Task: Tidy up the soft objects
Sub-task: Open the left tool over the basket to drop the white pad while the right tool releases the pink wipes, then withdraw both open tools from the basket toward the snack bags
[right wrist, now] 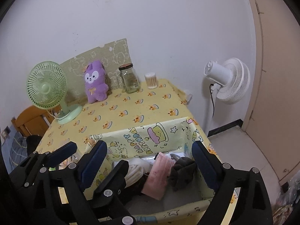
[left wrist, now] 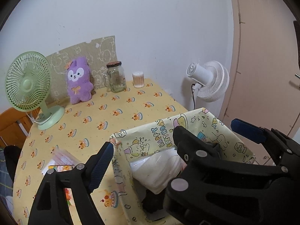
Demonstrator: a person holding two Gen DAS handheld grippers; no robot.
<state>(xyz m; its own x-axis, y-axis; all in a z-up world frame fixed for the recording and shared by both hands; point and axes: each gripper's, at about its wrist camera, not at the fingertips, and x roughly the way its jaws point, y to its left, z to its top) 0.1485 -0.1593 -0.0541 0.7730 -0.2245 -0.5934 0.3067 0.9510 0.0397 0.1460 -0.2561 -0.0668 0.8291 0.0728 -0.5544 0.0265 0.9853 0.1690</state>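
Black claw [right wrist: 148,166], blue ribbed pads [right wrist: 202,163]

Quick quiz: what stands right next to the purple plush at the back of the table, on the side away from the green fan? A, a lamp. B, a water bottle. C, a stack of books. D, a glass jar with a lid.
D: a lidded glass jar stands beside the purple plush, opposite the green fan.

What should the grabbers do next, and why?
Probably lift both away from the yellow cartoon-print box and reach for the fluffy purple bunny plush. The left gripper and right gripper both stand open and empty over the box, which already holds soft white, pink and grey items. The plush stands alone by the wall.
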